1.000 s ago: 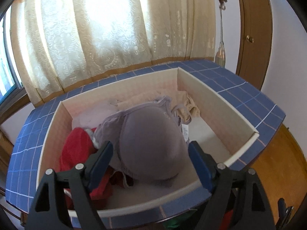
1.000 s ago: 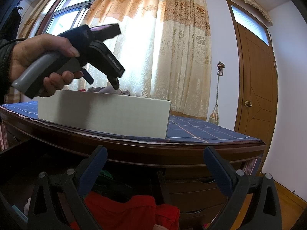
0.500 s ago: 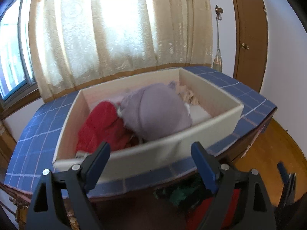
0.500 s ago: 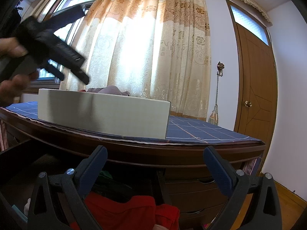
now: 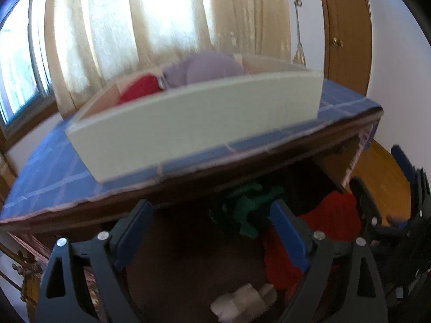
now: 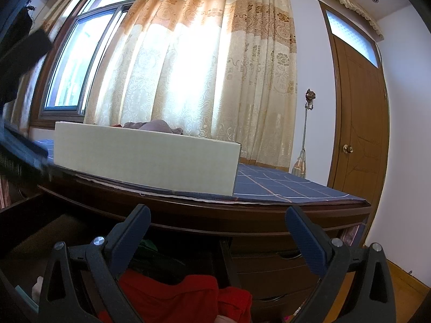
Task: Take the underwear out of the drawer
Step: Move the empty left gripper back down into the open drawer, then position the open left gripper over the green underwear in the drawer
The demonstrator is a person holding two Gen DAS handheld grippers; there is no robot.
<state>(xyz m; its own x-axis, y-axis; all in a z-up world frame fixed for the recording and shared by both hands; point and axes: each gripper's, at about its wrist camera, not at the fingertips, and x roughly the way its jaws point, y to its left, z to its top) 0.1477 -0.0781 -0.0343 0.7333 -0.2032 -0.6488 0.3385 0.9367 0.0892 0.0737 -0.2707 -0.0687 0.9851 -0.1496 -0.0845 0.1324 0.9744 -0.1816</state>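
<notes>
My left gripper (image 5: 212,226) hangs open over the open drawer (image 5: 188,263). Its jaws have just been opening and nothing is between them. Inside the drawer lie a green garment (image 5: 247,210), a red garment (image 5: 328,226) and a small white piece (image 5: 242,304). On the dresser top stands a white box (image 5: 194,123) with a purple bra (image 5: 212,64) and a red piece (image 5: 140,88) in it. My right gripper (image 6: 218,228) is open and empty, level in front of the dresser, above the red garment (image 6: 188,290).
A blue checked cloth (image 6: 282,185) covers the dresser top. Closed drawers (image 6: 269,266) sit to the right of the open one. Behind are a curtain (image 6: 202,67), a window (image 6: 70,64) and a wooden door (image 6: 358,107). Wooden floor (image 5: 377,167) lies to the right.
The left gripper has drawn back from over the box and sunk to in front of the dresser, above the open drawer. The purple bra stays in the box. The right gripper has not moved.
</notes>
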